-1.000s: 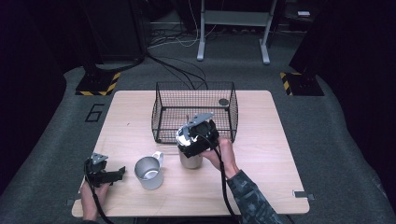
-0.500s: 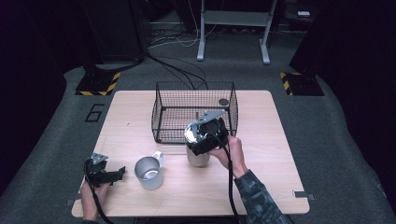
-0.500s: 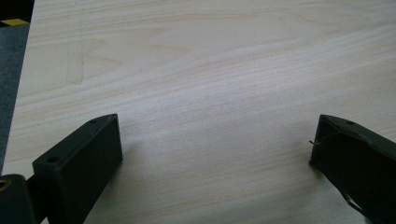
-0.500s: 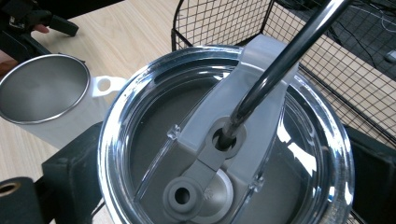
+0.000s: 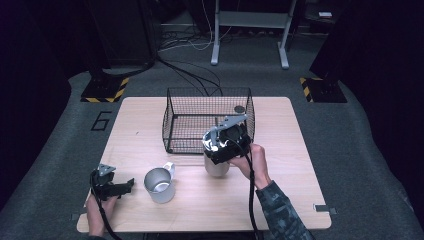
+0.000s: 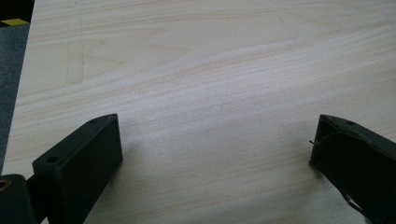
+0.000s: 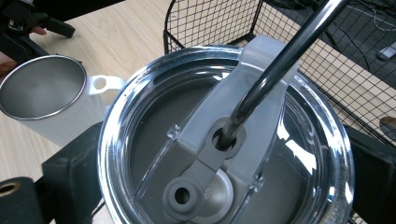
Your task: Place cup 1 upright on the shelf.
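Right gripper (image 5: 220,150) jaws clamping lidded tumbler (image 7: 224,140) with metal straw (image 7: 280,60), empty mug (image 5: 159,185) nearby, left gripper (image 5: 125,186) jaws spread

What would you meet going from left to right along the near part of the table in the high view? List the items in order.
left gripper → open steel mug → lidded tumbler under the right gripper → the person's right hand

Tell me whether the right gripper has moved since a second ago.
Yes. In the high view the right gripper, its jaws around the lidded tumbler, has shifted rightward and slightly toward the wire basket, away from the steel mug, which stayed put.
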Demonstrator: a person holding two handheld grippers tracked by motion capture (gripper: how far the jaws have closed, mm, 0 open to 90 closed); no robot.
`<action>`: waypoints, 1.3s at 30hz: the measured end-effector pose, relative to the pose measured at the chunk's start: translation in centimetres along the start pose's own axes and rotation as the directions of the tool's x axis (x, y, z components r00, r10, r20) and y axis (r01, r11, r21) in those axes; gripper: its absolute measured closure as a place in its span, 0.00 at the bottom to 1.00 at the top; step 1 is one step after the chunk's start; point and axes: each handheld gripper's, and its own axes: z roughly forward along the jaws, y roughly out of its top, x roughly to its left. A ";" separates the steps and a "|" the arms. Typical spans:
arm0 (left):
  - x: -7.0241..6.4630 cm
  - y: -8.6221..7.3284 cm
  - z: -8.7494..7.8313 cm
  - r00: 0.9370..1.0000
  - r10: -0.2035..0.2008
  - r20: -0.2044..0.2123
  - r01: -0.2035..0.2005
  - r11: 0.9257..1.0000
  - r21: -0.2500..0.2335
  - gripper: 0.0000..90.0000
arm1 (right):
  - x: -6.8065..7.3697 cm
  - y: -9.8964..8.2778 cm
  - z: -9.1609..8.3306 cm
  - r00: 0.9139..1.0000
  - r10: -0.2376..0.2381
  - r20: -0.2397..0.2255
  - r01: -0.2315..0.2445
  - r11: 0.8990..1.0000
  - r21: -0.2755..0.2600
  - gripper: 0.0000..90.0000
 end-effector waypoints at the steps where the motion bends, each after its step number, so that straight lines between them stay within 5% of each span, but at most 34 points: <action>1: 0.0 0.0 0.0 1.000 0.000 0.000 0.000 1.000 0.000 0.02 | -0.1 0.0 -0.3 1.000 0.009 0.003 -0.009 1.000 0.001 0.04; 39: 0.0 0.0 0.0 1.000 -0.001 -0.001 0.001 1.000 0.003 0.02 | -2.8 1.0 -4.8 0.998 0.028 0.048 -0.027 0.999 -0.022 0.04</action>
